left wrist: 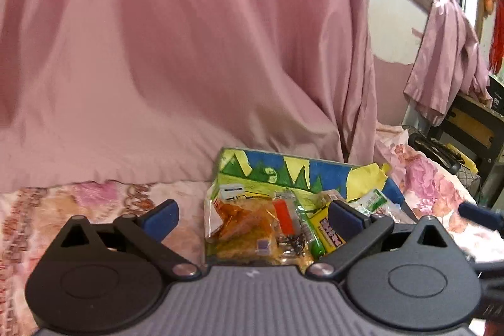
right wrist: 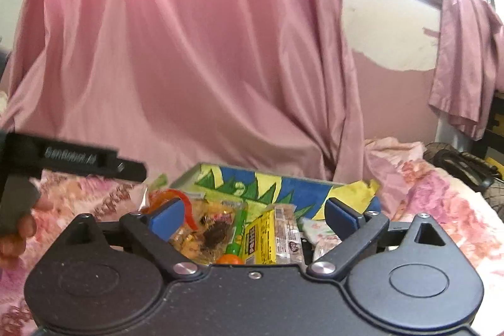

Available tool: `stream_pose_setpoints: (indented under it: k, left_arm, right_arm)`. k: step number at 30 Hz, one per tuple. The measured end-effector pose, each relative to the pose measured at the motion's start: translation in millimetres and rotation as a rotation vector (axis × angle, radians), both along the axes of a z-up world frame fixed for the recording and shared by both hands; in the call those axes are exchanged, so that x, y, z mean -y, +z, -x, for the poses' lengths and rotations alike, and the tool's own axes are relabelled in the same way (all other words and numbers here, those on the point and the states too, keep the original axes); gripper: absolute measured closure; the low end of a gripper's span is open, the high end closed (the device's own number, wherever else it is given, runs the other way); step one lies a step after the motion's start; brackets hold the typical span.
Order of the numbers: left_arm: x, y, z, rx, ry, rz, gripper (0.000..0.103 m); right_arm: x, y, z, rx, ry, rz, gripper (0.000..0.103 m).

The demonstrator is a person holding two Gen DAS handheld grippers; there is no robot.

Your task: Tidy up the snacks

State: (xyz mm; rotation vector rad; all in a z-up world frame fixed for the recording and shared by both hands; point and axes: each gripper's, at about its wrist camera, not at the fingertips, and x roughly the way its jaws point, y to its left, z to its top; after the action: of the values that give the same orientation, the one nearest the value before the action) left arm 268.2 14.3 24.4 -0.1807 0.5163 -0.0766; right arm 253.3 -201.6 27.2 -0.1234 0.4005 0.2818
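A box painted blue, green and yellow [left wrist: 327, 172] lies on the floral bed and holds several snack packets. In the left wrist view I see an orange clear packet [left wrist: 242, 219], a green tube [left wrist: 312, 235] and a yellow bar [left wrist: 327, 230]. My left gripper [left wrist: 252, 214] is open and empty, just in front of the box. In the right wrist view the box [right wrist: 283, 183] holds the yellow bar [right wrist: 258, 238], the green tube [right wrist: 237, 229] and a white-green packet [right wrist: 318, 227]. My right gripper [right wrist: 255, 218] is open and empty over the snacks.
A pink curtain [left wrist: 189, 52] hangs right behind the box. The floral bedsheet [left wrist: 78, 197] spreads on both sides. A dark shelf with clutter [left wrist: 466, 128] stands at the far right. The left gripper's body [right wrist: 75, 161] and the hand holding it show at left.
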Motion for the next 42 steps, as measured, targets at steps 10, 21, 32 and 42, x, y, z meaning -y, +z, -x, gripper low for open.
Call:
stream_pose_setpoints:
  k: [10,21,32,42]
  left_arm:
    - [8.6,25.3,73.6,0.095,0.012,-0.056,0.000]
    - [20.2,27.0,139.9,0.158,0.074,-0.104,0.000]
    - [29.2,4.9,175.9,0.153,0.078,-0.129,0.000]
    - [37.5,-13.9,184.4,0.095,0.065,-0.157,0.000]
  right_arm:
    - [5.6,35.9,58.0,0.068,-0.001,-0.038,0.002]
    - [19.4,44.4,120.1,0.059,-0.002,-0.047,0.001]
    - [39.1,26.8,163.4,0.005,-0.077,-0.063,0.001]
    - [56.1,4.7,170.1,-0.075,-0.137,-0.106,0.001]
